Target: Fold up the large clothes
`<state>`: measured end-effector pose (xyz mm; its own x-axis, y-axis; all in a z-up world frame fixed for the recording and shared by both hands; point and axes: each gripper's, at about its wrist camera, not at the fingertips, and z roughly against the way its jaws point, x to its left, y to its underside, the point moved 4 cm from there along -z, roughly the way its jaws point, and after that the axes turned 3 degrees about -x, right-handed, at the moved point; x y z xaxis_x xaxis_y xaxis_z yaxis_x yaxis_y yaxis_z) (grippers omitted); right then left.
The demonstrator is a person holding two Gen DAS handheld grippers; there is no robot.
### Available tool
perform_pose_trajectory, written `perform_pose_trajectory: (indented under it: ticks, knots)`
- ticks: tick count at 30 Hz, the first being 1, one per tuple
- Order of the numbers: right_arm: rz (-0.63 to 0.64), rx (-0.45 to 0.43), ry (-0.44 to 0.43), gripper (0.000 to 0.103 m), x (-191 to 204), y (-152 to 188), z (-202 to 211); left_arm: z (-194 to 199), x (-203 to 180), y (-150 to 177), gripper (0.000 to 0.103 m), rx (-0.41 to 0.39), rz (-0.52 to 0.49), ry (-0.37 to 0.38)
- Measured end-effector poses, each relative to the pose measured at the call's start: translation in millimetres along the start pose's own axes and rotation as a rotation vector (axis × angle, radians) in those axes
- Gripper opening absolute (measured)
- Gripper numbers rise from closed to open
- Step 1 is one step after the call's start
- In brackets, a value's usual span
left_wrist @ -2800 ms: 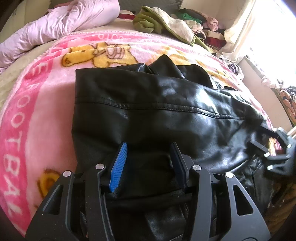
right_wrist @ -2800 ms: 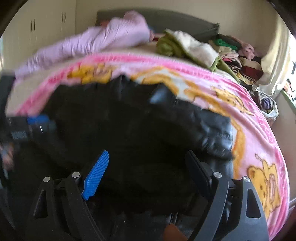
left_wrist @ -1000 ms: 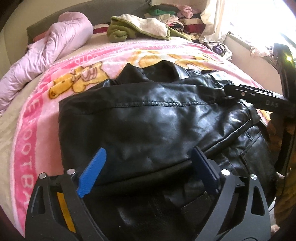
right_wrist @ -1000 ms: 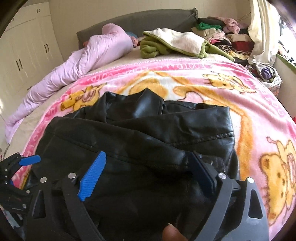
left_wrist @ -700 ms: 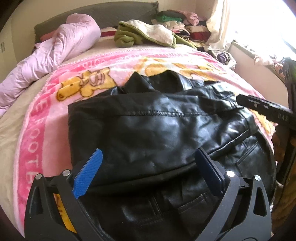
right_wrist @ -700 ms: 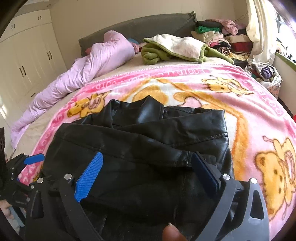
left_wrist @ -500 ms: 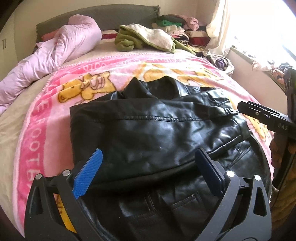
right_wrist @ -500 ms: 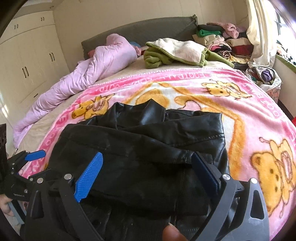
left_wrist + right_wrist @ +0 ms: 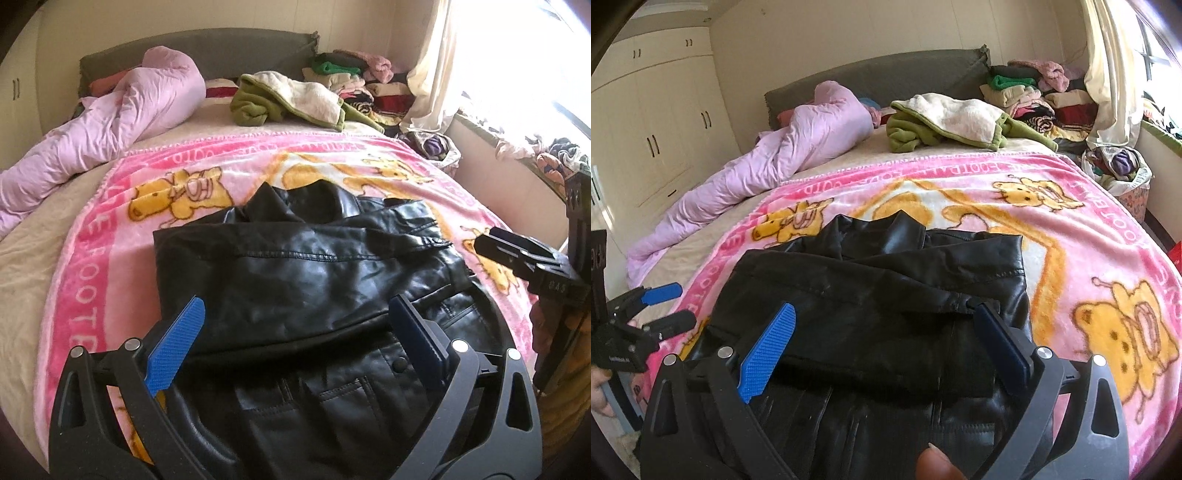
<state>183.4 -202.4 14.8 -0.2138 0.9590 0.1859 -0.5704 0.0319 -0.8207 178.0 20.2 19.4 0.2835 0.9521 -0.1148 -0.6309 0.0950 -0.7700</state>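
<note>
In the left wrist view, our left gripper (image 9: 293, 326) has its fingers spread wide with nothing between them, hanging above the black jacket (image 9: 303, 273). The near hem of the jacket is cut off behind the gripper frame, so we cannot see where it ends. The jacket lies folded on the pink blanket (image 9: 85, 258), collar at the far side, a sleeve laid across the body. At the right edge the right gripper (image 9: 517, 254) juts in, only partly in frame, beside the jacket's right side. Far off sit a lilac duvet (image 9: 122, 114), a green throw (image 9: 280, 99) and a stack of clothes (image 9: 354, 77); glare whitens the window on the right.

In the right wrist view, our right gripper (image 9: 884, 345) is likewise spread apart and empty over the jacket (image 9: 886, 291). A fingertip (image 9: 932, 463) shows at the bottom edge. The left gripper (image 9: 663, 306) sits at the left, apart, off the jacket's left edge. Bare blanket (image 9: 1089, 236) lies open to the right and far side; a wardrobe (image 9: 653, 122) stands far left.
</note>
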Motion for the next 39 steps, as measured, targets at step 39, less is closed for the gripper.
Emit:
perform_pose_trajectory:
  ticks: [39]
  knots:
    - [0.068, 0.170, -0.021, 0.097, -30, 116, 83, 72, 46, 105, 0.093, 0.180, 0.157, -0.054]
